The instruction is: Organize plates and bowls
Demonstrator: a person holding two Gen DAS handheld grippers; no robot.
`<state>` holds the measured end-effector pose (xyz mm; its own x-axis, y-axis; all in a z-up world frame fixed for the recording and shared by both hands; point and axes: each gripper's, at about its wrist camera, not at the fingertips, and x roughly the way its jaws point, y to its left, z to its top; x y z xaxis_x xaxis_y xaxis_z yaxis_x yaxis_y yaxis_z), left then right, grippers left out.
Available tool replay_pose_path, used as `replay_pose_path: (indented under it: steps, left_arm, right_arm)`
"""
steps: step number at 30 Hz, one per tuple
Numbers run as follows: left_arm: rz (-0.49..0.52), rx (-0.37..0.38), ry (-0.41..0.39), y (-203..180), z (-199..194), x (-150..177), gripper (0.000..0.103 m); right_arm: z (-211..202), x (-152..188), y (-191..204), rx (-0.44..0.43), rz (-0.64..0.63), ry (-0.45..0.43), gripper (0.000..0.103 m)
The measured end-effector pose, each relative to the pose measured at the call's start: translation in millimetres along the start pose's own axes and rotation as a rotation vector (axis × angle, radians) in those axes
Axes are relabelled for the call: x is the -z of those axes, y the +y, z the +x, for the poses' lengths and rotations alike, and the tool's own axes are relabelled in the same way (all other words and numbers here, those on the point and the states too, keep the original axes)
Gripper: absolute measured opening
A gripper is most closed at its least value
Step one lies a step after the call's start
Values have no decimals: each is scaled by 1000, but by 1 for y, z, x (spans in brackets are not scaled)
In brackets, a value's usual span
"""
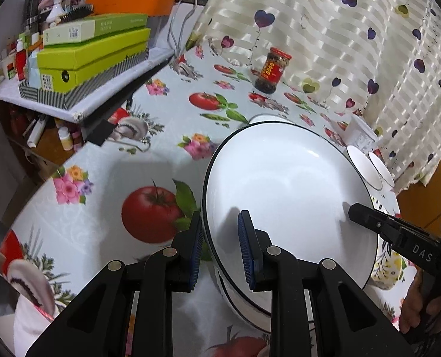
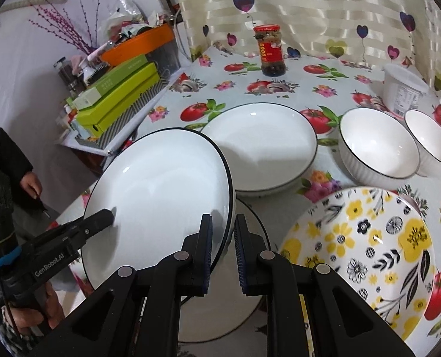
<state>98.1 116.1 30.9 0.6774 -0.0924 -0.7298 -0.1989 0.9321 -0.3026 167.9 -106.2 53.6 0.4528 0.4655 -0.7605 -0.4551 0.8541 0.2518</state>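
Observation:
A white plate with a black rim (image 1: 285, 184) (image 2: 161, 184) hangs tilted above the table, held from both sides. My left gripper (image 1: 220, 223) is shut on its left rim, and my right gripper (image 2: 222, 223) is shut on its right rim. Each view shows the other gripper's fingertip on the plate's far side. A second white plate (image 2: 220, 306) lies flat on the table right under the held one. Further back stand a white deep plate (image 2: 262, 148) and two white bowls (image 2: 378, 145) (image 2: 431, 142). A yellow-flowered plate (image 2: 369, 253) lies at the right.
A red-lidded sauce jar (image 2: 272, 50) and a white tub (image 2: 401, 89) stand near the heart-print curtain (image 1: 339, 29) at the back. A side shelf with green boxes (image 1: 95, 53) juts in at the left. The printed tablecloth (image 1: 101, 184) is bare left of the plates.

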Motion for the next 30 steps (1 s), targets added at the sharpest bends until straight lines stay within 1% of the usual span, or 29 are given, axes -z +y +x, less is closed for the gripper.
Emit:
replay_pose_path:
  steps: [4, 16, 22, 30]
  left_arm:
    - [4, 9, 15, -1, 4, 8, 24]
    - [36, -17, 55, -10, 15, 20, 24]
    - [46, -24, 61, -12, 17, 22, 24]
    - [75, -49, 61, -16, 17, 24, 25]
  right_arm:
    - [-2, 10, -4, 3, 14, 3, 15]
    - [5, 36, -13, 28, 41, 31, 15]
    - [5, 39, -17, 20, 50, 43, 15]
    - [1, 46, -14, 33, 48, 34, 16]
